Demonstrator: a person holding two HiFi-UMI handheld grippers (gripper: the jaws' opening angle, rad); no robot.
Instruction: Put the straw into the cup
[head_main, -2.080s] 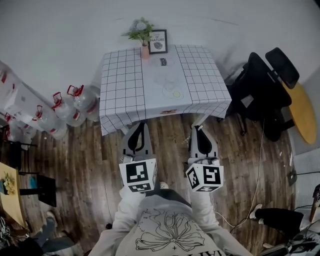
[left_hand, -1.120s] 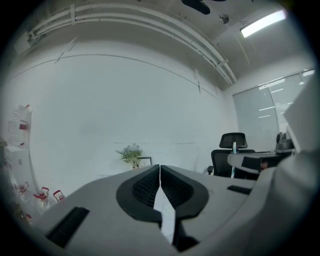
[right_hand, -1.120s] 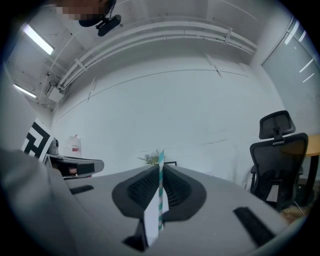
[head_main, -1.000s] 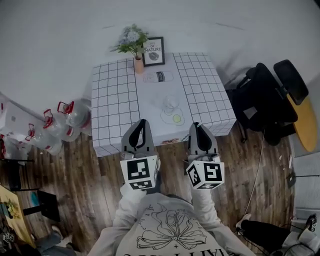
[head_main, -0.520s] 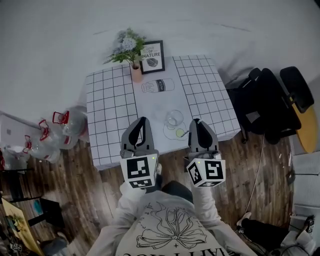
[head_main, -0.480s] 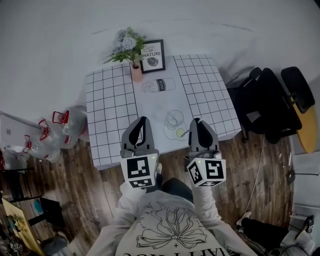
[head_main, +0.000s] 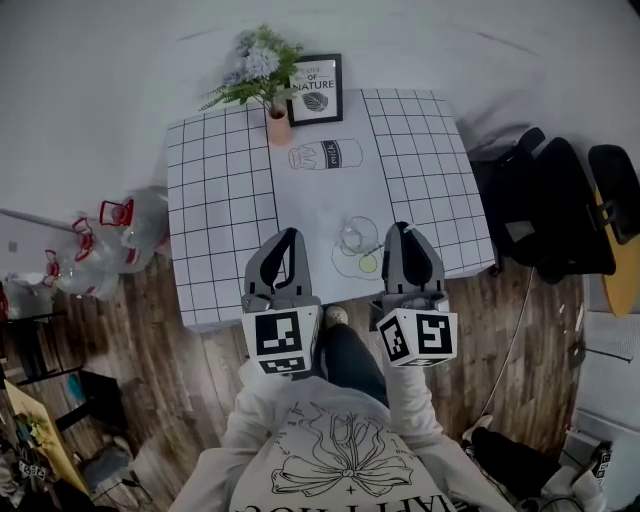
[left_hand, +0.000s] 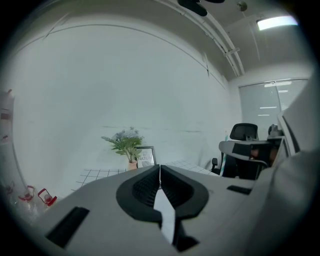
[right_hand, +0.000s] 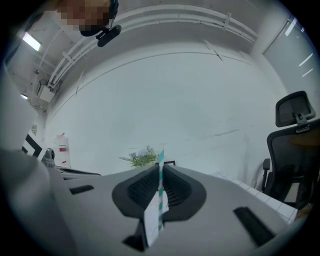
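Straw (right_hand: 160, 192) is the teal-and-white striped one. It's pinched in the right claw with one end poking just past the jaws, so it's up in the air and not in anything yet.

Left to right in the head view:
- Water jugs (head_main: 120, 225) sit on the floor.
- Next is the checked tabletop (head_main: 215, 200), with a plant (head_main: 262, 75) at its far edge.
- The left claw (head_main: 289, 237) hangs over the near edge, jaws pressed together with nothing in them.
- The cup (head_main: 357, 235), a clear glass, stands on the tabletop between the two claws.
- The right claw (head_main: 400, 230) is just beside the cup.
- An office chair (head_main: 560, 195) sits off to the right.

What I'd worry about: the glass looks light, and nothing is steadying it since the left claw is closed and empty. If the right claw comes in low or sideways, its body could clip the rim and tip the cup. The straw is also thin and held on a small patch, so it may swivel or slide if its end catches the rim instead of the opening. Squeezing harder would probably just crush it.
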